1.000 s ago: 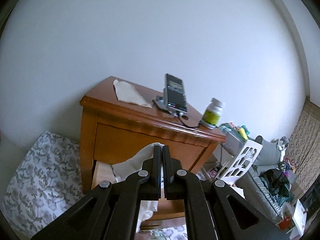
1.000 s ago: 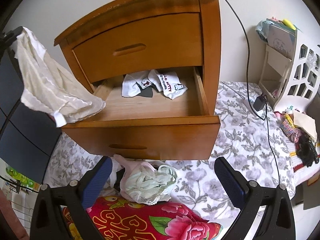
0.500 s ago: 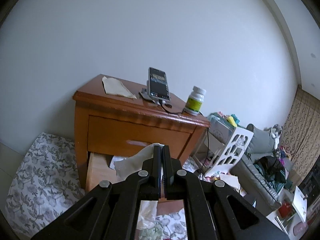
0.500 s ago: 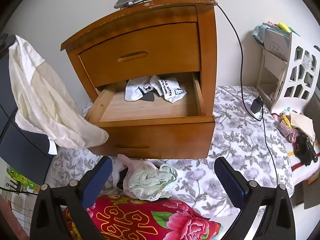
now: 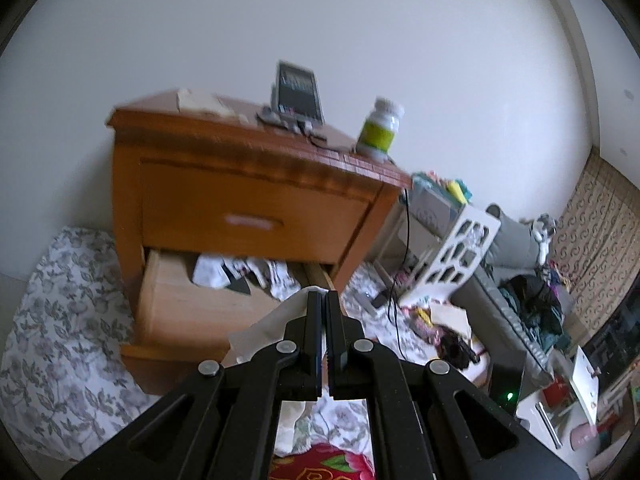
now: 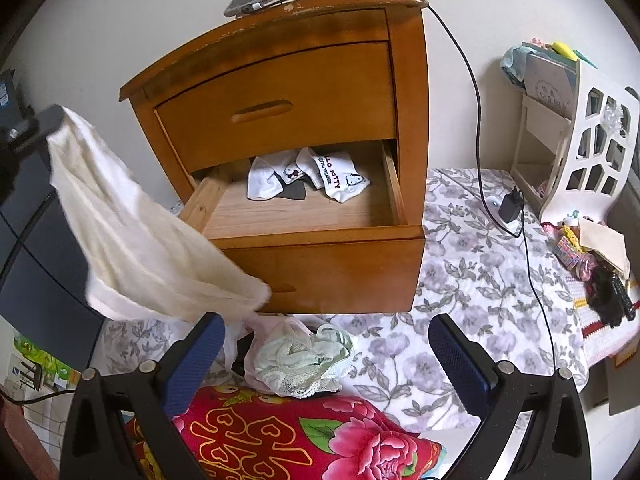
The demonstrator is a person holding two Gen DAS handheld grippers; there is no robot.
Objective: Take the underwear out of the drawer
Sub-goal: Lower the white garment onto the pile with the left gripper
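Observation:
The wooden nightstand's lower drawer (image 6: 320, 240) stands pulled out, with white printed garments (image 6: 320, 176) at its back. My left gripper (image 5: 324, 296) is shut on a cream pair of underwear (image 5: 272, 324). In the right wrist view that underwear (image 6: 132, 236) hangs from the left gripper (image 6: 48, 120) at the upper left, its lower edge left of the drawer front. My right gripper (image 6: 326, 340) is open and holds nothing. It hovers over a pile of pale green and pink underwear (image 6: 300, 356) on the floral sheet (image 6: 460, 264).
On the nightstand top stand a phone (image 5: 298, 92) on a holder and a green-labelled bottle (image 5: 380, 128); a black cable (image 6: 476, 120) runs down its right side. A white cut-out rack (image 6: 588, 140) stands to the right. A red floral cloth (image 6: 300, 436) lies below my right gripper.
My left gripper has sunk and tipped downward with the cream underwear, which now hangs lower and nearer the drawer front. The right gripper has hardly moved.

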